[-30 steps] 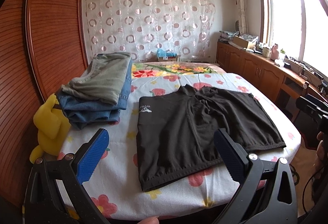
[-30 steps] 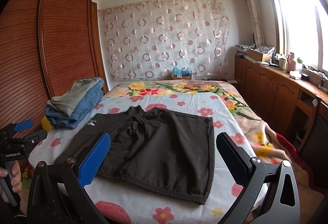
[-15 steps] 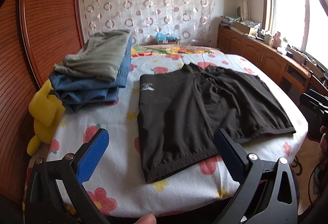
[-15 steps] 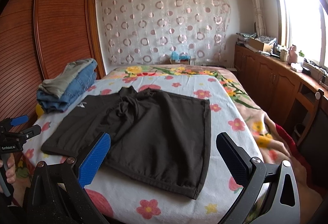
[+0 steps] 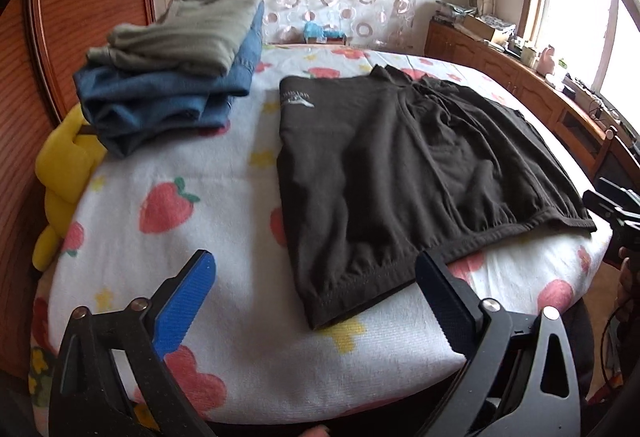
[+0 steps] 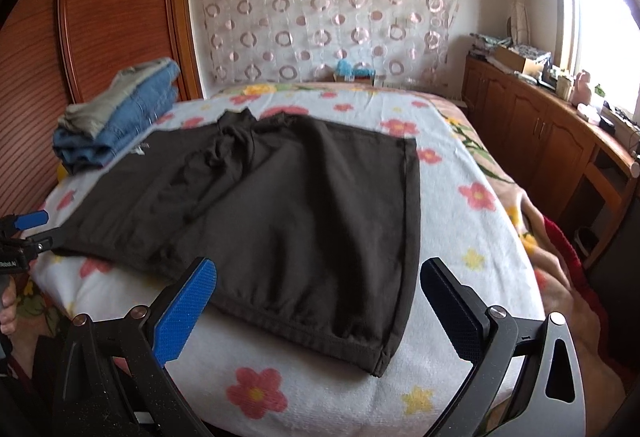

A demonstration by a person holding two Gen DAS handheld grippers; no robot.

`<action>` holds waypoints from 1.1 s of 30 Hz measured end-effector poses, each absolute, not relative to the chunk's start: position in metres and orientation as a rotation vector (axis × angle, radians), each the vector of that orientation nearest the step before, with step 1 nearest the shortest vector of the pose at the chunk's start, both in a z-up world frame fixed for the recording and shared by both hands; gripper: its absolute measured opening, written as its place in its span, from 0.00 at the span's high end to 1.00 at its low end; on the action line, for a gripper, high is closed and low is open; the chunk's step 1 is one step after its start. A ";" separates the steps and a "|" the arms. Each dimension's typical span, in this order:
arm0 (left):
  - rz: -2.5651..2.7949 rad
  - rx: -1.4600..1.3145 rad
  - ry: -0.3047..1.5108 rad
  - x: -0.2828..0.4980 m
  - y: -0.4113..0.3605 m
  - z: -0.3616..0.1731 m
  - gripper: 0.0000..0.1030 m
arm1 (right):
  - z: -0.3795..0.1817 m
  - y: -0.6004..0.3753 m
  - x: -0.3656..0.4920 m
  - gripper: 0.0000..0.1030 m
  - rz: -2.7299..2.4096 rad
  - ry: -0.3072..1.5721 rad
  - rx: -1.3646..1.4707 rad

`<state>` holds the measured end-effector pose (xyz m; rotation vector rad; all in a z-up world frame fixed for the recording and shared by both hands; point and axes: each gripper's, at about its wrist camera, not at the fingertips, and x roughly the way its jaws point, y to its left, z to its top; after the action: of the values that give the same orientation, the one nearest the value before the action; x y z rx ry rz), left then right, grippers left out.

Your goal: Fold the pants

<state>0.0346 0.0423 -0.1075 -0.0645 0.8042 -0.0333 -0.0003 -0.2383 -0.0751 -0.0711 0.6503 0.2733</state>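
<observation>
Left wrist view first: my left gripper [image 5: 314, 301] hangs over the bed's near edge with its fingers spread wide and nothing between them, one ribbed blue pad [image 5: 182, 307] on the left, a dark pad on the right. The black pants [image 5: 400, 173] lie flat on the bed [image 5: 224, 221], soft matte knit with a gathered, stitched waistband along the near edge and a small white logo at the far left corner. They look like short-legged pants, spread wider than they are long; the long axis runs across the bed, waistband towards me, legs pointing to the headboard end. The cover is fuzzy white towelling printed with strawberries and flowers. At the bed's far left corner sits a folded stack, grey cloth on blue denim [image 5: 168, 85], with a yellow plush toy [image 5: 66, 173] off the left edge.

Right wrist view now: my right gripper [image 6: 318, 307] is likewise splayed and empty, just above the waistband's right end. The pants [image 6: 288, 205] fill the bed's near half, the crotch bunched into creases towards the far side. My left gripper [image 6: 24, 233] shows at the left edge.
</observation>
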 end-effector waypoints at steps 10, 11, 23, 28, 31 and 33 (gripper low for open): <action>-0.116 -0.129 0.826 0.022 0.048 -0.109 0.43 | -0.063 -0.245 -0.011 0.01 0.274 0.687 -0.073; -0.117 -0.127 0.825 0.021 0.047 -0.109 0.48 | -0.063 -0.246 -0.012 0.01 0.273 0.688 -0.074; -0.126 -0.081 0.805 0.022 0.047 -0.111 0.79 | -0.071 -0.242 -0.014 0.01 0.271 0.696 -0.097; -0.152 -0.080 0.796 0.022 0.043 -0.106 0.93 | -0.071 -0.241 -0.012 0.01 0.279 0.683 -0.083; -0.177 -0.095 0.773 0.021 0.042 -0.096 0.94 | -0.071 -0.243 -0.013 0.01 0.287 0.682 -0.066; -0.192 -0.086 0.755 0.022 0.039 -0.087 0.94 | -0.071 -0.246 -0.010 0.01 0.293 0.686 -0.070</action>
<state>0.0218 0.0392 -0.0871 -0.0864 0.7546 -0.1924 -0.0095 -0.2459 -0.0709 -0.0695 0.6860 0.2925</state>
